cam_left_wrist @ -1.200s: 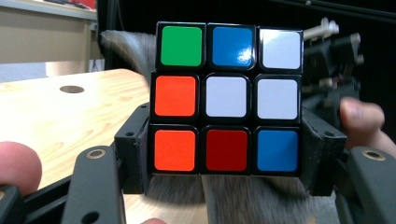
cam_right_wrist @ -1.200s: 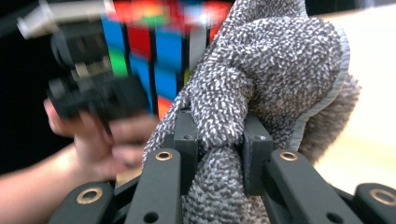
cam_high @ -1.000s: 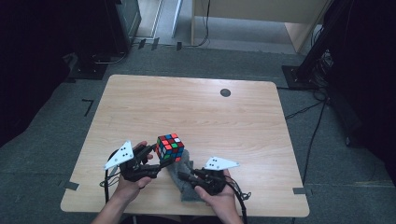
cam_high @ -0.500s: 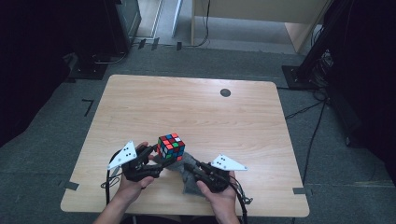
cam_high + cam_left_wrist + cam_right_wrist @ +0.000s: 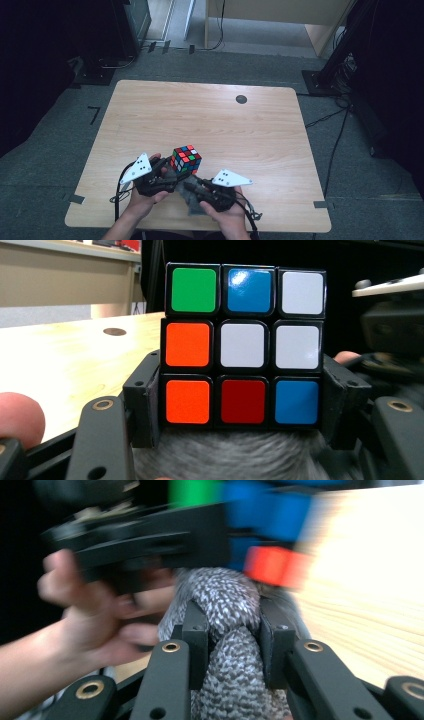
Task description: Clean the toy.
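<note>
A scrambled Rubik's cube [image 5: 186, 160] is held just above the wooden table [image 5: 210, 120] near its front edge. My left gripper [image 5: 167, 172] is shut on it, and its pads press the bottom layer from both sides [image 5: 243, 405]. The cube's [image 5: 243, 345] near face shows green, blue, white, orange and red stickers. My right gripper [image 5: 192, 187] is shut on a bunched grey cloth [image 5: 230, 605], pinched between its two jaws. The cloth [image 5: 235, 455] lies against the underside of the cube [image 5: 270, 565], right next to the left gripper [image 5: 150, 540].
A small dark round disc [image 5: 241, 99] is set in the table near its far edge. Dark stands and cables [image 5: 330, 75] lie on the floor beyond the table. Both of the person's hands [image 5: 145, 200] rest at the front edge.
The right gripper and its cloth have shifted slightly toward the cube's underside. The left gripper and the cube have stayed in place.
</note>
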A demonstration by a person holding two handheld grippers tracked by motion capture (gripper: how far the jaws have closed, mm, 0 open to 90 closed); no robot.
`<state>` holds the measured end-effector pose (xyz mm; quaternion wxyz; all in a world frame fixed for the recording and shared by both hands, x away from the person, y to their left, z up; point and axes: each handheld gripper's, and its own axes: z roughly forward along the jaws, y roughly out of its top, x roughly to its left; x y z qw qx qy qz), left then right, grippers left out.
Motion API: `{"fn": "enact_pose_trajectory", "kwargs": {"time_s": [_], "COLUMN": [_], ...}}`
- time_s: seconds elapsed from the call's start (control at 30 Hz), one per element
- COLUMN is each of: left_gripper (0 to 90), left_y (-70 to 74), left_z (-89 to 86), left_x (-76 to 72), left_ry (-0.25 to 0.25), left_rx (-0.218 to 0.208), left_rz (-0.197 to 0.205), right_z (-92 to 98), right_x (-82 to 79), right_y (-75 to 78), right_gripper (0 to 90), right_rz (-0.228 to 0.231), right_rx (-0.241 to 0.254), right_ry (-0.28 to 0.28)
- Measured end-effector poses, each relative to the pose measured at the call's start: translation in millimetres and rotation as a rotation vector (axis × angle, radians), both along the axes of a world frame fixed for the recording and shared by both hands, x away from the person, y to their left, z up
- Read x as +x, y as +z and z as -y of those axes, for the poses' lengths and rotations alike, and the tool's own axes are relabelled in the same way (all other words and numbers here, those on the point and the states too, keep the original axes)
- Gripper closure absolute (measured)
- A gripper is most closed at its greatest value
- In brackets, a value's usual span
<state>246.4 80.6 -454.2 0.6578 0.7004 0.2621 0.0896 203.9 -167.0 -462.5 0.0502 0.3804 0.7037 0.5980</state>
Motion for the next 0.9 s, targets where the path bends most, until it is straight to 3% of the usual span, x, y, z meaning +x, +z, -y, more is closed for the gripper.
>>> {"fn": "enact_pose_trajectory", "kwargs": {"time_s": [0.07,0.13,0.2,0.27,0.3,0.43,0.5,0.67,0.8,0.9], "left_gripper": [34.1,34.1,34.1,34.1,34.1,34.1,34.0,34.1,34.1,34.1], "left_y": [1.3,2.4,2.1,1.6,1.4,-1.2,-2.2,1.3,2.8,2.4], "left_z": [-3.6,-6.2,-6.6,-4.4,-3.3,3.2,4.1,-1.3,-6.5,-5.0], "left_x": [1.7,2.6,3.3,3.8,3.5,1.1,0.0,0.9,3.2,4.1], "left_ry": [0.005,0.013,0.014,0.007,0.004,-0.009,-0.012,0.002,0.012,0.007], "left_rx": [-0.019,-0.012,-0.02,-0.03,-0.029,-0.003,0.003,-0.029,-0.043,-0.053], "left_rz": [-0.004,-0.001,-0.006,-0.013,-0.014,-0.011,-0.009,-0.005,-0.011,-0.02], "right_z": [15.7,24.8,28.2,21.4,12.7,-14.5,-17.9,8.2,32.5,25.3], "right_x": [5.3,7.0,7.6,5.6,3.1,-5.8,-7.1,2.0,7.0,5.7], "right_y": [-2.6,-5.4,-6.1,-6.1,-7.1,-8.1,-5.4,-2.3,-8.0,-9.6], "right_gripper": [71.5,71.4,71.3,70.8,70.5,70.3,70.4,70.8,71.1,70.9], "right_rz": [-0.023,-0.023,-0.027,-0.024,-0.031,-0.022,-0.008,-0.033,-0.039,-0.042], "right_rx": [0.004,0.0,0.015,0.008,0.004,-0.004,0.011,0.051,0.05,0.026], "right_ry": [-0.073,-0.134,-0.156,-0.12,-0.074,0.045,0.054,-0.06,-0.208,-0.158]}}
